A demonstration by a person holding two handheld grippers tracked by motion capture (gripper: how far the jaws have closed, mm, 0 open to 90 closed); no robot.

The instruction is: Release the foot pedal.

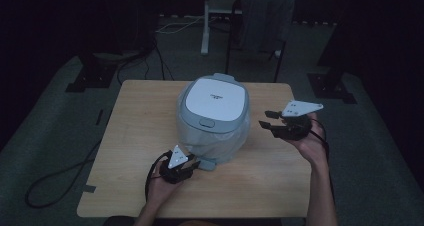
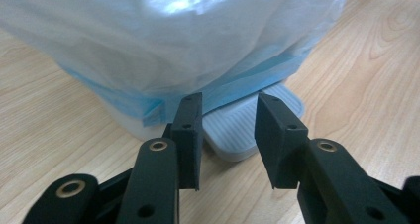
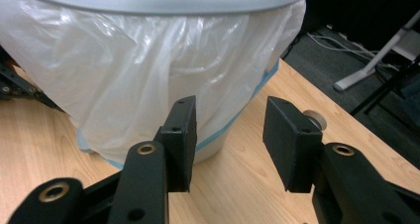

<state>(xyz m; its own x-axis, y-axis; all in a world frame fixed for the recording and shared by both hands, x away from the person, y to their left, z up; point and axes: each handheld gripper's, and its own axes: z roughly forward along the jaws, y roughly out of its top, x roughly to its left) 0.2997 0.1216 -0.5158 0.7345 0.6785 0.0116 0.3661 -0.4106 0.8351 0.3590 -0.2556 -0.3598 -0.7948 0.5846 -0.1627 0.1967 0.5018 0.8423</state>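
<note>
A small grey pedal bin (image 1: 214,111) with a white lid stands in the middle of the wooden table, lined with a pale translucent bag (image 2: 173,40) that has a blue hem. Its ribbed foot pedal (image 2: 237,130) sticks out at the bin's near base. My left gripper (image 1: 192,163) sits low at that pedal; in the left gripper view its jaws (image 2: 228,135) stand open, framing the pedal without pressing it. My right gripper (image 1: 267,118) hovers to the right of the bin, pointing at the bag (image 3: 148,70); its jaws (image 3: 228,135) are open with nothing between them.
The table (image 1: 140,136) has bare wood left of the bin and along the near edge. Behind it on the dark floor stand a white stand leg (image 1: 205,31) and a dark chair (image 1: 260,21). Cables (image 1: 60,176) lie on the floor at left.
</note>
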